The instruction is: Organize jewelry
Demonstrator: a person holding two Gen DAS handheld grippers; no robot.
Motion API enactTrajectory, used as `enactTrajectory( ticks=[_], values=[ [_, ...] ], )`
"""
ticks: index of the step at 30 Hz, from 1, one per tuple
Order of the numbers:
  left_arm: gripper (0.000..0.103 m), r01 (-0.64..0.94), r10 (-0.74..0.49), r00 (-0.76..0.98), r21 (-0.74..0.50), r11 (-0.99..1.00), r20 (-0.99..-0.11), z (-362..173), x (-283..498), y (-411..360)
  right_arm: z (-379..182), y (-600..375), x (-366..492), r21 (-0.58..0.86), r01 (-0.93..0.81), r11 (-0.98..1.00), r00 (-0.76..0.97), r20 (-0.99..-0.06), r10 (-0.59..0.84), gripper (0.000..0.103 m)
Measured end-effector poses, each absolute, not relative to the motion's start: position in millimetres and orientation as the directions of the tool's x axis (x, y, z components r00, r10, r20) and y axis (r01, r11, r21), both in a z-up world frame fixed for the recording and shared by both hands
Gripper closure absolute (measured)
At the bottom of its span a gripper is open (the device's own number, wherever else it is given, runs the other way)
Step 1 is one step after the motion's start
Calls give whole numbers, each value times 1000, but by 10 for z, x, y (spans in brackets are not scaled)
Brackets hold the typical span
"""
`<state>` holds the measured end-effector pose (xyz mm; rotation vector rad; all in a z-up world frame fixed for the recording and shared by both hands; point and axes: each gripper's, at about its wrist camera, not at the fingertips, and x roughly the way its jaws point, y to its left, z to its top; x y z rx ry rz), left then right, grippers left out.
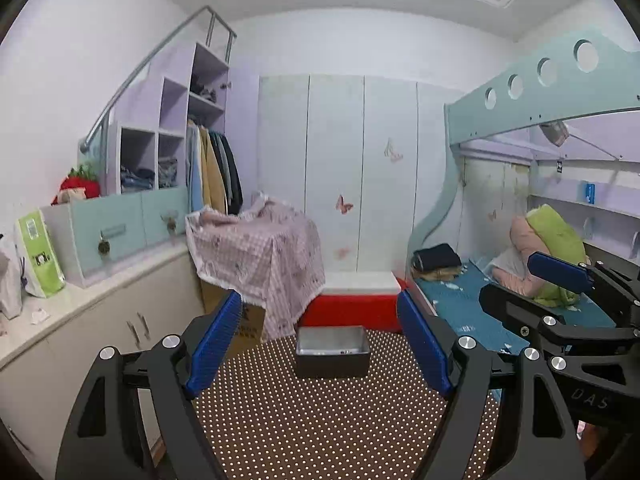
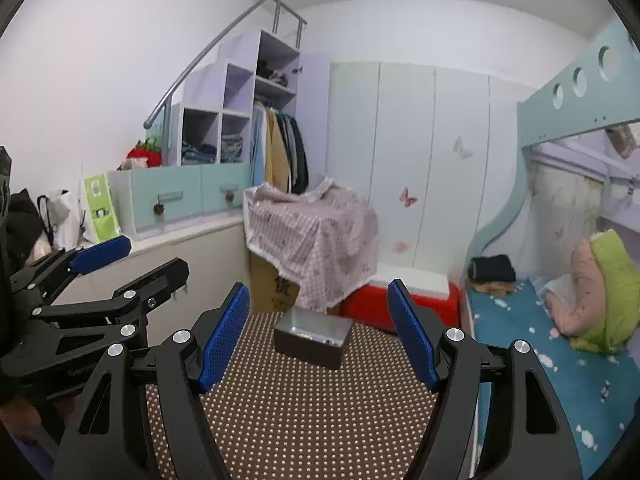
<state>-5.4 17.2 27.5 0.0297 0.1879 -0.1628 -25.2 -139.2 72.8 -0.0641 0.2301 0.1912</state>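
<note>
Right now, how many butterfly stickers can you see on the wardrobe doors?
2 clear ones: a pale butterfly higher up, and a pink butterfly lower and further left. A faint pinkish mark near the bottom may be a third; the draped cloth may hide others.

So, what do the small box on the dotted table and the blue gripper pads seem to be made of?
The box looks like dark plastic or leatherette outside, matte, with a silvery lining that reflects light like metal or foil; which one is unclear. The pads of the left gripper look like blue moulded plastic or rubber, finely ribbed. The dotted cloth seems to be printed fabric or vinyl.
</note>
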Motion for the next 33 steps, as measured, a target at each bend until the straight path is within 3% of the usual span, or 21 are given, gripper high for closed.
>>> enactTrajectory(
  ticks=[13,33],
  values=[
    [26,155,-152,986,40,987,-71,377,-494,144,897,-1408,-675,-47,-134,990,984,-129,127,21],
    [26,161,-160,986,24,987,-42,404,-591,191,935,-1428,-745,-55,-120,991,989,-95,115,19]
  ],
)
